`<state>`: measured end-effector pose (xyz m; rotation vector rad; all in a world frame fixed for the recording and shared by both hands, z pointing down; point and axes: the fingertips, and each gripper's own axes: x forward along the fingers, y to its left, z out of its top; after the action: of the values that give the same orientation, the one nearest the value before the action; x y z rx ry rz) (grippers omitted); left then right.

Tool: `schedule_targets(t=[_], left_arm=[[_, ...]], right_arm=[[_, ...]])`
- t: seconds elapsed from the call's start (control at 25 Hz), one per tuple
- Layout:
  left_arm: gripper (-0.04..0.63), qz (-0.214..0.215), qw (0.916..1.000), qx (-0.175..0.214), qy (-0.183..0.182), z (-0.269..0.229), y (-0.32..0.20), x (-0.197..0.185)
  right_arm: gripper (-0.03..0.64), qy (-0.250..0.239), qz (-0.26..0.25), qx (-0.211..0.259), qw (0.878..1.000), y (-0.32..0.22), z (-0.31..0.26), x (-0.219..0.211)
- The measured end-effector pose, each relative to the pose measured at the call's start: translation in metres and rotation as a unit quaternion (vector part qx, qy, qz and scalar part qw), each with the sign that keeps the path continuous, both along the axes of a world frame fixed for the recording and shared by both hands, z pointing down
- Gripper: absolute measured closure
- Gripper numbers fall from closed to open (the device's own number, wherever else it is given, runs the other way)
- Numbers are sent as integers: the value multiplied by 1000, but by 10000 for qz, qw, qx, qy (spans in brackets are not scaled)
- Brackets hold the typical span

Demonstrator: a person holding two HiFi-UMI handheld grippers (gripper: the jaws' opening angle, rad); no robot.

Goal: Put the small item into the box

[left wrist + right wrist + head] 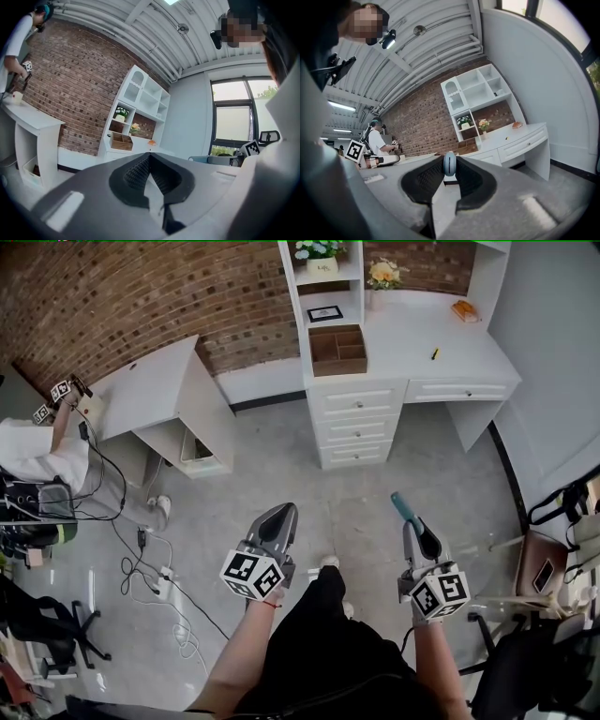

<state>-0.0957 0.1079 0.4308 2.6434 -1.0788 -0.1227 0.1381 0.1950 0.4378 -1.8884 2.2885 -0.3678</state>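
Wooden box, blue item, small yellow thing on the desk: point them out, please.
wooden box [338,366]: head view, front wall.
blue item [449,164]: right gripper view, rounded end.
small yellow thing [435,353]: head view, its middle.

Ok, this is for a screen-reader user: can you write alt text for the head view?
A standing person, seen from above, holds two grippers: the right gripper pinches a small blue item, the left gripper is shut and empty. Ahead, a wooden box sits on a white desk against a brick wall.
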Motion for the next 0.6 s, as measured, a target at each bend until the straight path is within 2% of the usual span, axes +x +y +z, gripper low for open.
schedule_targets(t=[0.6], left_arm=[[593, 25, 9999, -102, -11, 6, -69, 24]], right_arm=[[548, 22, -17, -82, 10000, -68, 4, 22]])
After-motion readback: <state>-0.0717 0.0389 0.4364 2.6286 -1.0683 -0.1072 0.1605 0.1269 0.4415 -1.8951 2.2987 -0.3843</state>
